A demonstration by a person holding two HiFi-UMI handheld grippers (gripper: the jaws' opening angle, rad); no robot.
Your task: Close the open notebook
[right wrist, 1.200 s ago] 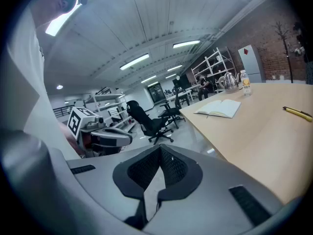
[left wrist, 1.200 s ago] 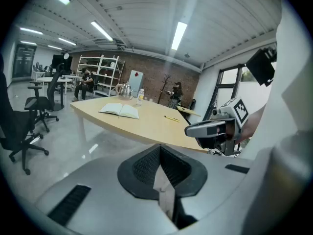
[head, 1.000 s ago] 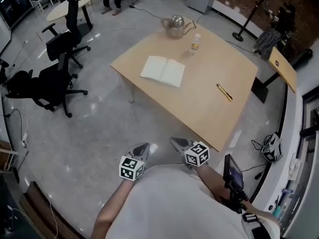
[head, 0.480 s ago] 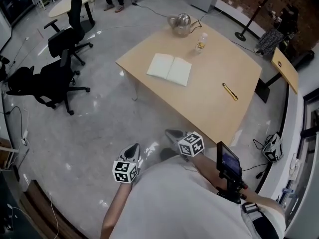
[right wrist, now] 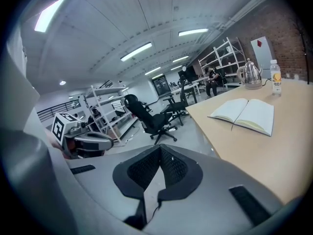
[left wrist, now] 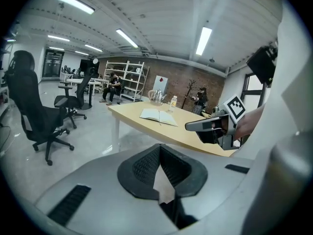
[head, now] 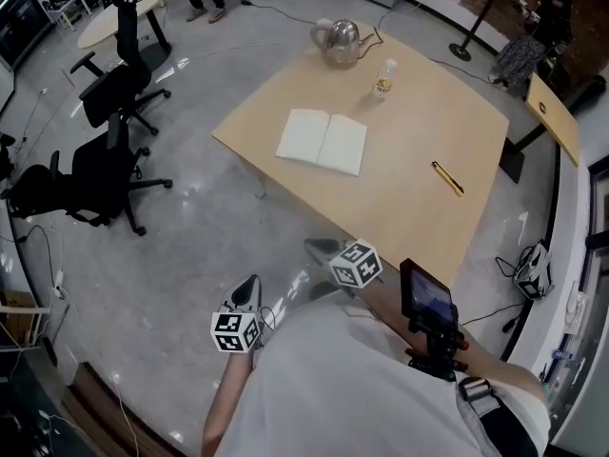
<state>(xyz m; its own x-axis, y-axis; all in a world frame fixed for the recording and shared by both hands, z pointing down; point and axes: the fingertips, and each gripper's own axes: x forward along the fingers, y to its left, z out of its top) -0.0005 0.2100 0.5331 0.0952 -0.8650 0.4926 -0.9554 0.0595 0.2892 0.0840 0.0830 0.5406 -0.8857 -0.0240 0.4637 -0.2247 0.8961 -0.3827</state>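
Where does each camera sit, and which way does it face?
Head view: on the person's head, looking steeply down at the table and notebook; shows their torso, left gripper and right gripper.
Left gripper view: on that gripper, facing the table; shows its shut jaws and the right gripper.
Right gripper view: on that gripper, facing the table; shows its shut jaws and the left gripper.
Shared: all three see the open notebook.

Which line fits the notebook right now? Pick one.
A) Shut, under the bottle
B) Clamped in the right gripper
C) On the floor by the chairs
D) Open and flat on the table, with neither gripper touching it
D: the notebook lies open on the table, while the left gripper and right gripper are short of the table's near edge, jaws together on nothing.
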